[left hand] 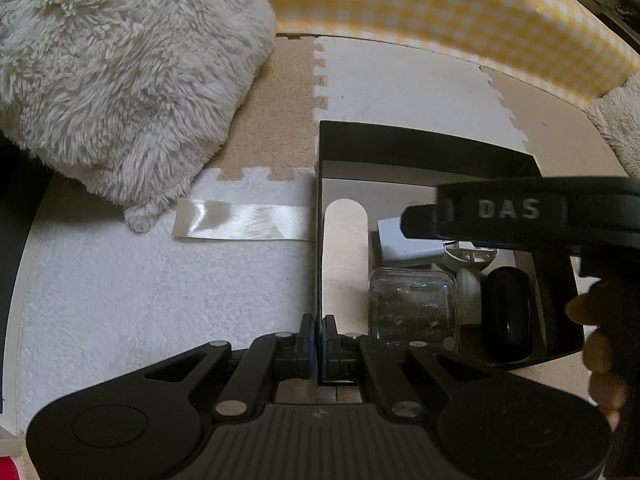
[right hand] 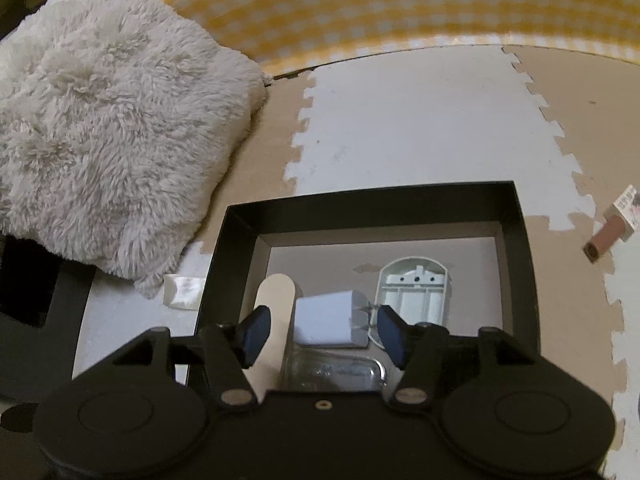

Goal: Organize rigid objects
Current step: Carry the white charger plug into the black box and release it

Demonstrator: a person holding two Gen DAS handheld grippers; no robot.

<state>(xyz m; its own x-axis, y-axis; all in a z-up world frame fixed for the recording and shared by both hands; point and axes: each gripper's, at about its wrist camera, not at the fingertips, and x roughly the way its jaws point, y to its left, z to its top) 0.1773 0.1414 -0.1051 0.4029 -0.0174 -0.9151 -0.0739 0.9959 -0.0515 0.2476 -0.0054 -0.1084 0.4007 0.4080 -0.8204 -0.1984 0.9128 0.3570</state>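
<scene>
A black open box (right hand: 360,196) stands on the foam puzzle mat. Inside lie a wooden stick (right hand: 276,292), a white charger block (right hand: 328,318), a white arched plastic cover (right hand: 414,288) and a clear case (right hand: 332,368). My right gripper (right hand: 323,330) hangs open over the box, its blue pads on either side of the charger with gaps to it. My left gripper (left hand: 319,334) is shut on the box's left wall (left hand: 320,240). The left wrist view also shows a black oval object (left hand: 508,312) in the box and the right gripper's body (left hand: 520,216) above it.
A fluffy white cushion (left hand: 120,72) lies left of the box, with a shiny ribbon strip (left hand: 240,224) beside it. Yellow checked fabric (left hand: 440,12) borders the far side. A pink cylinder (right hand: 604,238) and a small printed block (right hand: 624,208) lie on the mat at right.
</scene>
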